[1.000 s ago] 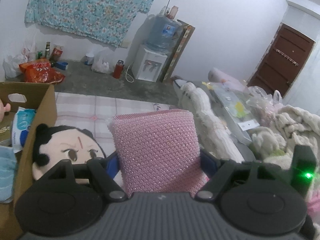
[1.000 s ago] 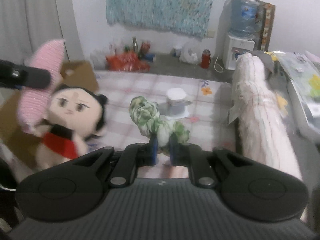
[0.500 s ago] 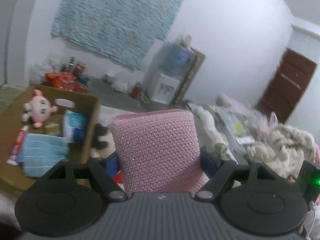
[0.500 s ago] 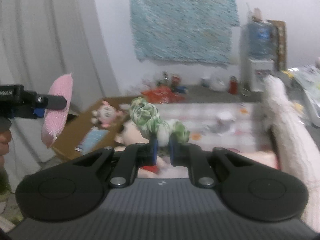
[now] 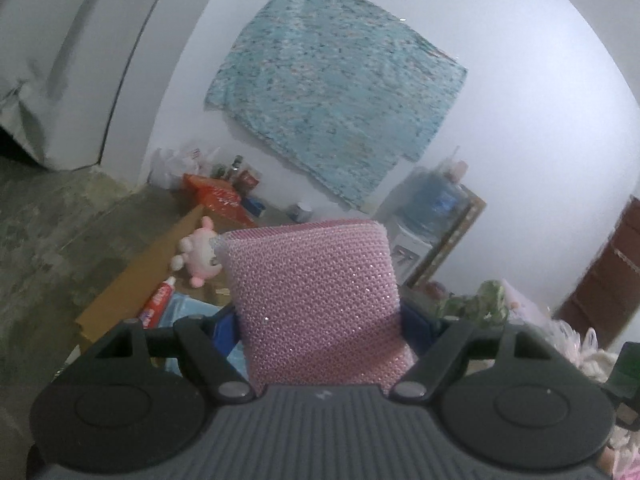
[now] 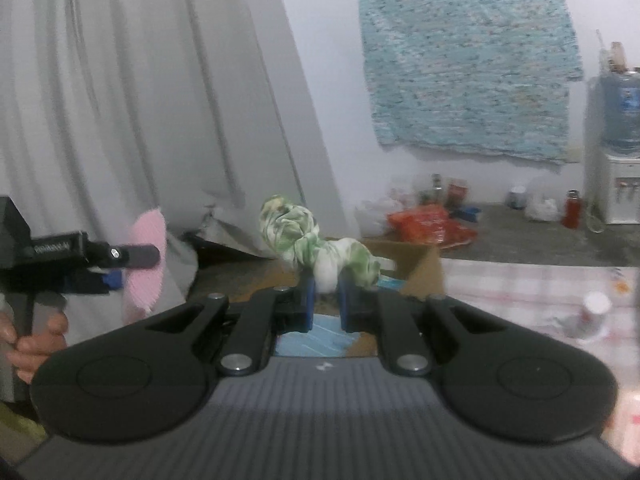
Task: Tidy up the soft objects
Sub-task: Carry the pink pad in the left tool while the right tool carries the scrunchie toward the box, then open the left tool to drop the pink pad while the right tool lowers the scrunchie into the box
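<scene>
My left gripper point(image 5: 320, 320) is shut on a pink mesh sponge point(image 5: 316, 300) that stands upright between its blue pads. It hangs above a cardboard box point(image 5: 132, 280) holding a pink plush toy point(image 5: 200, 256), a toothpaste tube point(image 5: 158, 306) and a blue cloth point(image 5: 188, 312). My right gripper point(image 6: 326, 300) is shut on a knotted green-and-white cloth point(image 6: 316, 244), held in the air near the same box point(image 6: 420, 268). In the right wrist view the left gripper point(image 6: 136, 258) with the pink sponge point(image 6: 146, 256) shows at the left, a hand point(image 6: 28, 344) on its handle.
A grey curtain point(image 6: 140, 100) hangs at the left. A patterned teal cloth point(image 5: 332, 100) is on the wall, above bags and bottles point(image 5: 224, 188) on the floor. A water dispenser point(image 6: 616, 140) stands at the right. A checked sheet point(image 6: 540, 292) carries a small white cup point(image 6: 592, 312).
Both grippers swung left and rose, away from the big-headed doll and checked sheet toward the cardboard box. Each kept its hold: sponge in the left, knotted cloth in the right.
</scene>
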